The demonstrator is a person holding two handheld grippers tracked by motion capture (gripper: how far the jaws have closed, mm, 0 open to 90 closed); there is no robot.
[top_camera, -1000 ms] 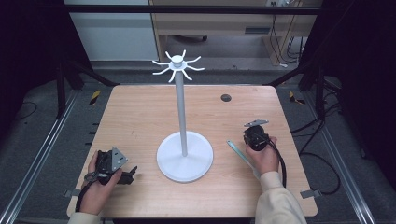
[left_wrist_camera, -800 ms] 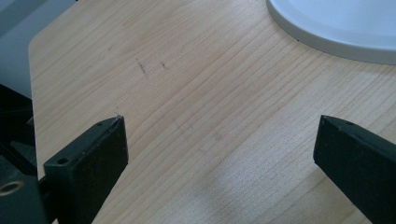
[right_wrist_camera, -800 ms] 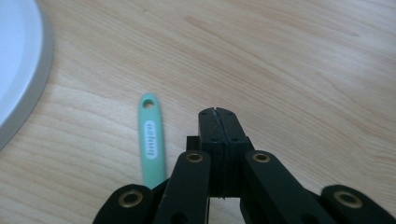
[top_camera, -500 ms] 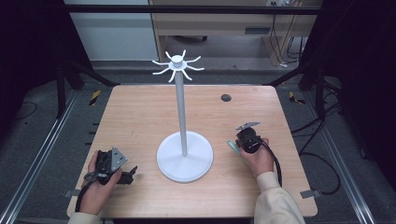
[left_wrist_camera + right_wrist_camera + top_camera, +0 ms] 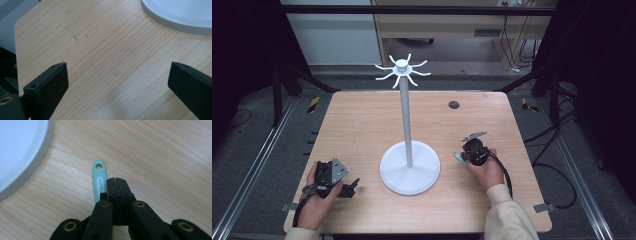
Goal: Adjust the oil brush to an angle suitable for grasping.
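A pale wooden tabletop [image 5: 362, 120] with rounded corners is standing on a grey floor [image 5: 257, 150] in a dark-framed room. A white metal stand with a round base [image 5: 410, 167] is rising at its centre. The left gripper [image 5: 117, 82] is gaping wide, empty. The right gripper [image 5: 116, 182] is pressed closed, holding nothing, just beside a mint-green plastic handle [image 5: 99, 178] lying flat near the base.

Over the last second I've drawn my right gripper [image 5: 460, 156] back and inward, over the green handle [image 5: 99, 178], which is now mostly hidden beneath my closed jaws.
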